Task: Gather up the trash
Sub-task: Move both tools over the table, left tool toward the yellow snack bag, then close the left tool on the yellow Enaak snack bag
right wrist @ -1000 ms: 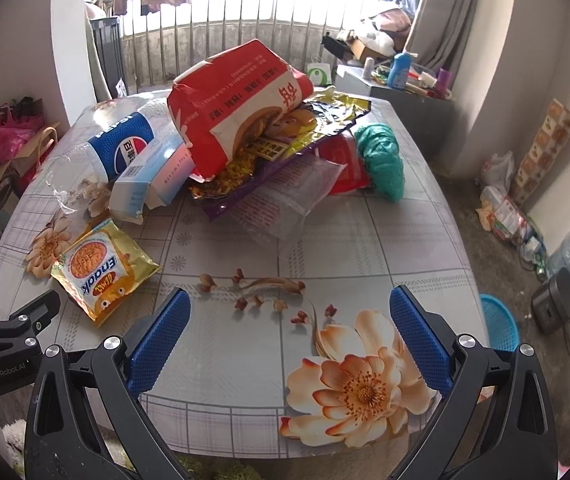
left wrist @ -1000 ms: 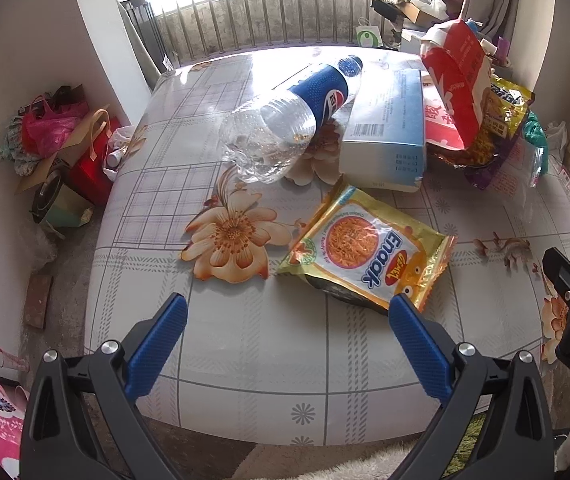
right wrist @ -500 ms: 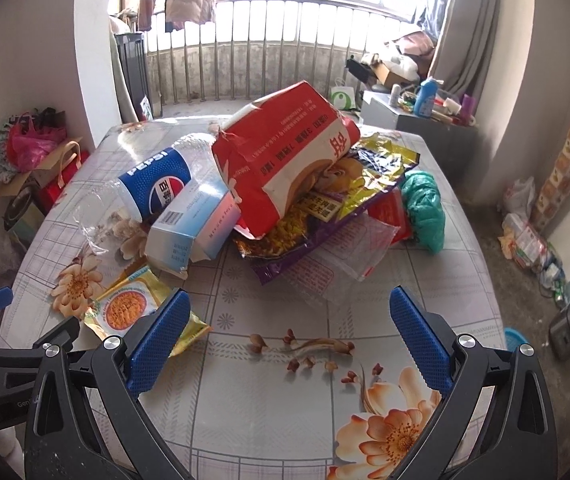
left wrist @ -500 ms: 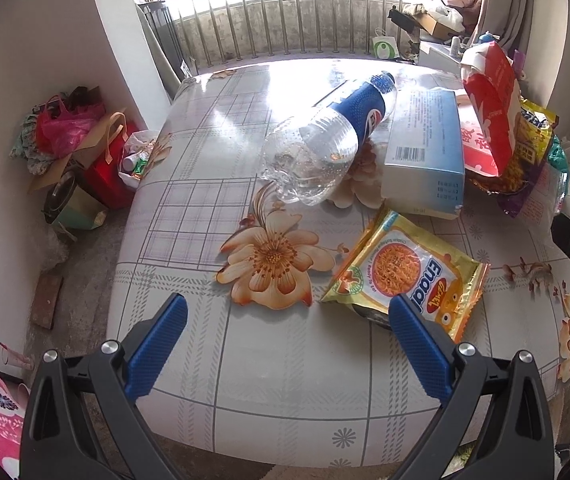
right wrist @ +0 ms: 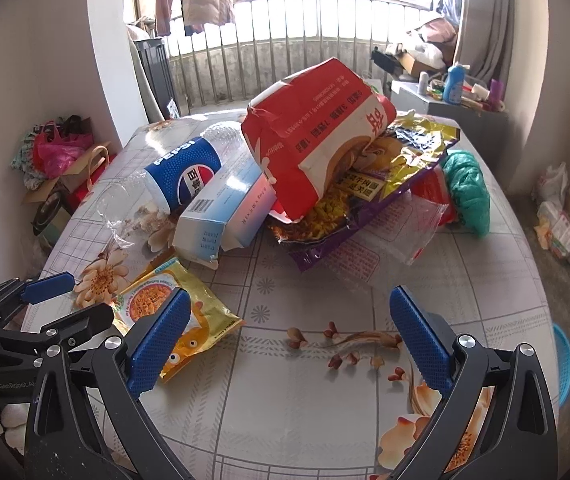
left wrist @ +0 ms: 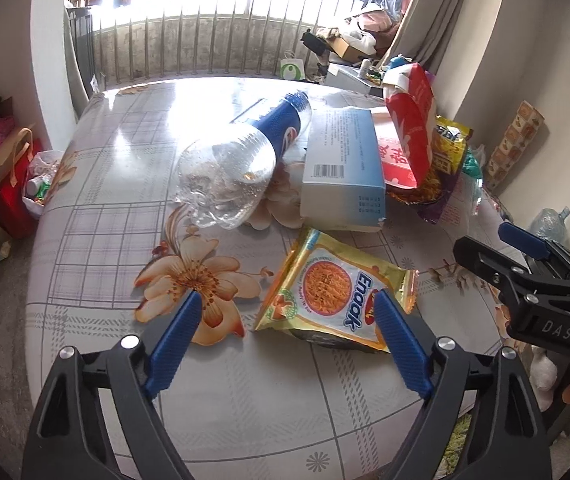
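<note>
A yellow snack packet [left wrist: 333,304] lies flat on the flowered table [left wrist: 105,220], just beyond my left gripper [left wrist: 288,295]. That gripper's jaws are closing, and its right fingertip overlaps the packet's near corner without pressing it. Behind the packet lie a crushed Pepsi bottle [left wrist: 241,160], a blue-white box [left wrist: 341,168] and a red paper bag [left wrist: 409,128]. My right gripper [right wrist: 289,293] hangs open over bare cloth, in front of the pile of red bag [right wrist: 317,140], yellow-purple wrapper [right wrist: 365,200], clear wrapper [right wrist: 397,236] and green bag [right wrist: 465,192].
Bags and a box [left wrist: 1,168] crowd the floor left of the table. A blue basket [right wrist: 563,364] and a water jug [left wrist: 551,224] stand on the floor to the right. A railing [right wrist: 285,40] closes off the balcony behind.
Both grippers have crept toward the trash pile and tipped upward, showing more of the room. The left fingers have drawn closer together, and the snack packet now lies right at their tips.
</note>
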The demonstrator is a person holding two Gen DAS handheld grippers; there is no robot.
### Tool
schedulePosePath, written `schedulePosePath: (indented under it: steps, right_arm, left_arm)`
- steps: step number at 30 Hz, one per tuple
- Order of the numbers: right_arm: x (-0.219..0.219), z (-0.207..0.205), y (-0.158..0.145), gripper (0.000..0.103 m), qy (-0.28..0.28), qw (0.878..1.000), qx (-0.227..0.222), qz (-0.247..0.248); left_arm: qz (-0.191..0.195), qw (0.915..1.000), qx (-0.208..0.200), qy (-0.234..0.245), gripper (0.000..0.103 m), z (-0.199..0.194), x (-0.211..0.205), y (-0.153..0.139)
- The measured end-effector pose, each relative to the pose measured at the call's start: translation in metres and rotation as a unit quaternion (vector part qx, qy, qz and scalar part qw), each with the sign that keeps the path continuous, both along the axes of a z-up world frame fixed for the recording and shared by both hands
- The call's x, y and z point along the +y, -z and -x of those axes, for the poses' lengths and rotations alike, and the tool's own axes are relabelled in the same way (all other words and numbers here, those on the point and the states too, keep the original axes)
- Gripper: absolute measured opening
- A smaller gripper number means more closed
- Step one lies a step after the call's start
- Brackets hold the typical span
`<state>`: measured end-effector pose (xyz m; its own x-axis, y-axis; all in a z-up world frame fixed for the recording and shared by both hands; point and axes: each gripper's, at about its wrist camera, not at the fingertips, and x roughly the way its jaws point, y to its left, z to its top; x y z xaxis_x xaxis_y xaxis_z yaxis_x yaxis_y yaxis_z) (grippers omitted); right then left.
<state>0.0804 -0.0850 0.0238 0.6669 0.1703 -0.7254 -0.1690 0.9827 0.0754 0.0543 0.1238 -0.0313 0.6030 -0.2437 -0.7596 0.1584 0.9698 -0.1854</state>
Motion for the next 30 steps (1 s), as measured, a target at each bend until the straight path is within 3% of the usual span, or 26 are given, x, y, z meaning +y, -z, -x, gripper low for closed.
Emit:
schedulePosePath:
  steps: [6, 13, 19, 24, 30]
  right_arm:
    - [0.000, -0.005, 0.012, 0.074, -0.005, 0.999, 0.036, -0.018]
    - [0.004, -0.009, 0.028, 0.050, -0.014, 0.996, 0.078, -0.035]
    - [0.004, -0.012, 0.033, 0.049, -0.007, 0.995, 0.095, -0.027]
    - [0.006, -0.010, 0.035, 0.049, -0.004, 0.995, 0.098, -0.018]
    - [0.013, -0.006, 0.034, 0.049, 0.002, 0.996, 0.089, 0.014]
  left_arm:
    - [0.035, 0.9990, 0.019, 0.019, 0.066, -0.007, 0.001, 0.007]
    - [0.021, 0.9979, 0.057, 0.025, 0.045, -0.028, 0.002, 0.024]
    - [-0.032, 0.9971, 0.040, 0.057, 0.044, -0.023, -0.016, 0.024]
    - [-0.106, 0.9904, 0.024, 0.085, 0.044, -0.018, -0.038, 0.027]
    - [-0.112, 0.9901, 0.027, 0.080, 0.043, -0.020, -0.041, 0.027]
